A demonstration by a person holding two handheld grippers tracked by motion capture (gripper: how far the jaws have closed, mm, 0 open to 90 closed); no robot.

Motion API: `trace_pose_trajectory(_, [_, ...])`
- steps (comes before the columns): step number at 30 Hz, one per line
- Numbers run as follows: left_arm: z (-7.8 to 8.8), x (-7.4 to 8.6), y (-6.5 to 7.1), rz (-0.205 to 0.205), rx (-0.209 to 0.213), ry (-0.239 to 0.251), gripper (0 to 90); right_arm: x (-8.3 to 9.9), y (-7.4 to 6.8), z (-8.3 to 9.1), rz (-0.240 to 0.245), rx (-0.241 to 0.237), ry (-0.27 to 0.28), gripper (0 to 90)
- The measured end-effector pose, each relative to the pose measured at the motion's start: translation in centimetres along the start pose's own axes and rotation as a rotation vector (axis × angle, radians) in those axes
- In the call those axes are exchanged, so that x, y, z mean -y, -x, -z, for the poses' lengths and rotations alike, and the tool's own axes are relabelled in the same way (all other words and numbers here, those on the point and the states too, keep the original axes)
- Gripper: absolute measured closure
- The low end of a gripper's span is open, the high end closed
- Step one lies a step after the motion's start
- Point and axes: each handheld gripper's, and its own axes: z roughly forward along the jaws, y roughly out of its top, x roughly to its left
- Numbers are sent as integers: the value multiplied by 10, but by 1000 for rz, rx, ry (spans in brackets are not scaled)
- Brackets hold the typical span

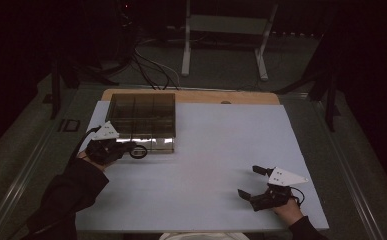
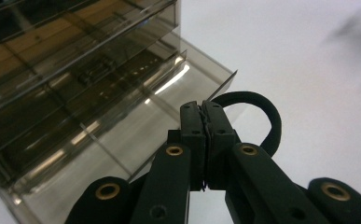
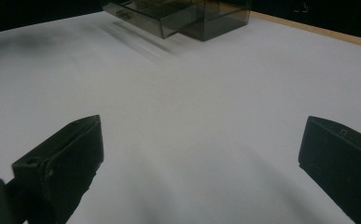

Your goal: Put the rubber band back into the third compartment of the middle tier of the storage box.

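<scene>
Nearest, right side: right claw (image 1: 251, 181), held in a hand (image 1: 287, 209) with a dark sleeve at the bench's near edge. Jaws spread wide, nothing between them; the right gripper view shows bare white surface in the gap. Grey three-cornered plate on top. It sits low over the bench, jaws pointing toward the left.

Nearest, left side: forearm in a dark sleeve (image 1: 68, 192), entering from the lower left corner and rising to the left claw (image 1: 133, 150). Grey three-cornered plate on top, a cable looping back from it.

Left claw, state: jaws pressed together, pinching a black ring (image 2: 255, 119) by a thin part of its band. In the left gripper view the loop stands out past and to the right of the jaw tips. In the high view the ring (image 1: 139, 151) lies just at the near front edge of the drawer box. Whether it rests on the bench or hangs clear cannot be told.

Middle: bench (image 1: 216, 150), covered with a plain white sheet; a strip of light wood shows along the far edge.

Farther, left half: smoked see-through plastic drawer box (image 1: 142, 120), set near the bench's far left corner. One drawer (image 2: 136, 135) is pulled out toward the person, its front corner just beside the ring. Inner dividers are visible through the walls.

Farthest: dark floor beyond the bench, with black cables (image 1: 148, 67) and a white metal stand (image 1: 226, 35).
</scene>
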Motion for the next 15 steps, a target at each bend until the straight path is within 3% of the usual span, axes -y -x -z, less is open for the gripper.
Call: trace_pose_trajectory(15, [-16,-32,5,-29,-5,46,900,0,0,0,0,-2,-1,0])
